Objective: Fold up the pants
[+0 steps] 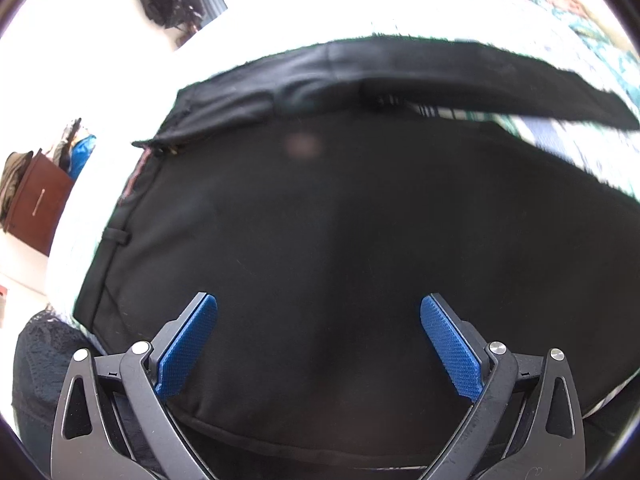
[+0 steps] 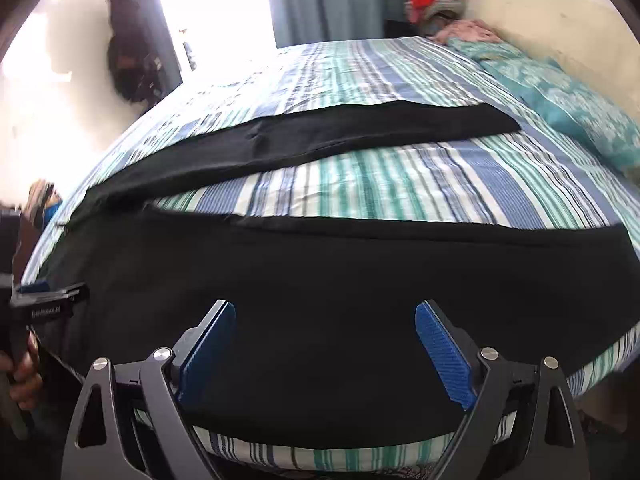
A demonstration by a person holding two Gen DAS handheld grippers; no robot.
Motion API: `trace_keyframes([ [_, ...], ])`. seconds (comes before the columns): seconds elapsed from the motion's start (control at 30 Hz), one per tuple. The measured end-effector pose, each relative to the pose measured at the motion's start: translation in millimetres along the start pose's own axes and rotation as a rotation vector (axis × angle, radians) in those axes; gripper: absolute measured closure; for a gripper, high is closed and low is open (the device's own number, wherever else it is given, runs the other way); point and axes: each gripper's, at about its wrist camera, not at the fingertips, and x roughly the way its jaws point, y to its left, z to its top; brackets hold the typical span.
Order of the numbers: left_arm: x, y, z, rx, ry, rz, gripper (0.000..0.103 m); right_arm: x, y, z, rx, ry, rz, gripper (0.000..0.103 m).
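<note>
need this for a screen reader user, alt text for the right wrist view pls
Black pants lie spread on a striped bedsheet, legs apart, with the open right tool hovering over the near leg. The left tool shows at the left edge.

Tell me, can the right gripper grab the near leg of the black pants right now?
Probably yes. The right gripper is open and sits just above the near leg of the black pants, with nothing lying between them on the striped bed sheet.
</note>
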Motion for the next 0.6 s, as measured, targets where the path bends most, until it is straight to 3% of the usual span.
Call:
trace_keyframes([
  [0.17, 1.2, 7.5, -4.3, -0.027, -0.011, -0.035, 0.0, 15.2, 21.6, -14.9, -0.154, 0.014, -0.01, 0.012],
  [0.6, 10.1, 8.3, -4.8, -0.054, -0.001, -0.053, 0.0, 22.0, 18.9, -11.8, -0.134, 0.031, 0.024, 0.012],
])
